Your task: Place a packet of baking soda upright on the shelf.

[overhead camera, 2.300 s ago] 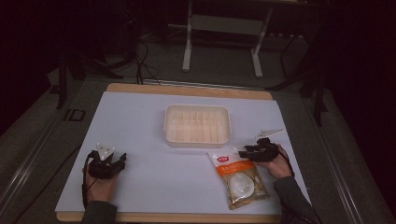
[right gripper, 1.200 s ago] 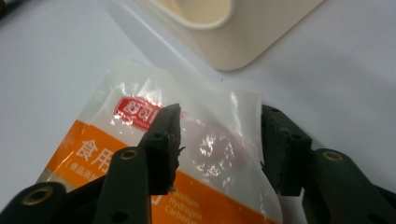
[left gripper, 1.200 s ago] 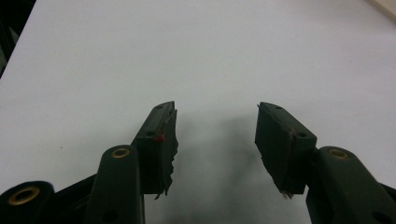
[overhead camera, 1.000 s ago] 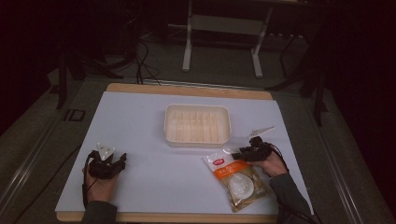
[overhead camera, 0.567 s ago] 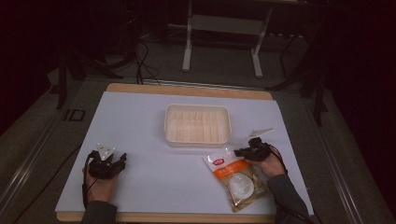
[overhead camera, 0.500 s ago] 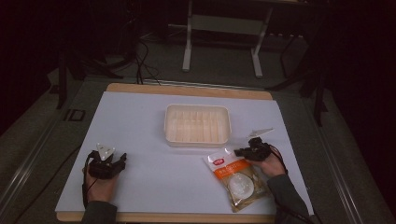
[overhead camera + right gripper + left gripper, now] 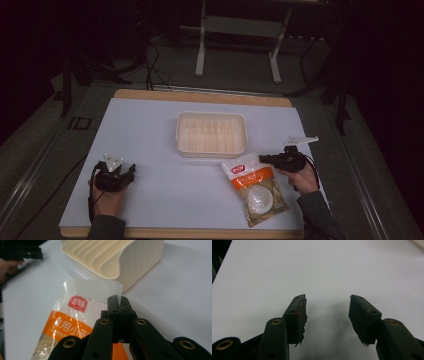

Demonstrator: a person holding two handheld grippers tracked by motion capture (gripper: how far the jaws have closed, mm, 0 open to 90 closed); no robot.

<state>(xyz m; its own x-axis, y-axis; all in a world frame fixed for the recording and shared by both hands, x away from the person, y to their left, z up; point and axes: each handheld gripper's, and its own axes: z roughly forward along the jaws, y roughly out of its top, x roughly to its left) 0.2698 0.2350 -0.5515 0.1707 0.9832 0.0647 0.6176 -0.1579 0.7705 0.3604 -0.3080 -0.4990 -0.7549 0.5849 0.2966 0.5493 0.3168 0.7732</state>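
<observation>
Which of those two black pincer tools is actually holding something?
The right gripper, beside the cream tray: its jaws are pinched shut on the corner of the orange bag. The left gripper has jaws spread apart over bare white table.

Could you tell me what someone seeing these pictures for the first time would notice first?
Probably the orange and clear packet lying near the table's right front, with the right gripper shut on its top corner. Just behind it, mid-table, sits a cream ribbed tray. Off at the left front, the left gripper rests open over bare white table.
</observation>
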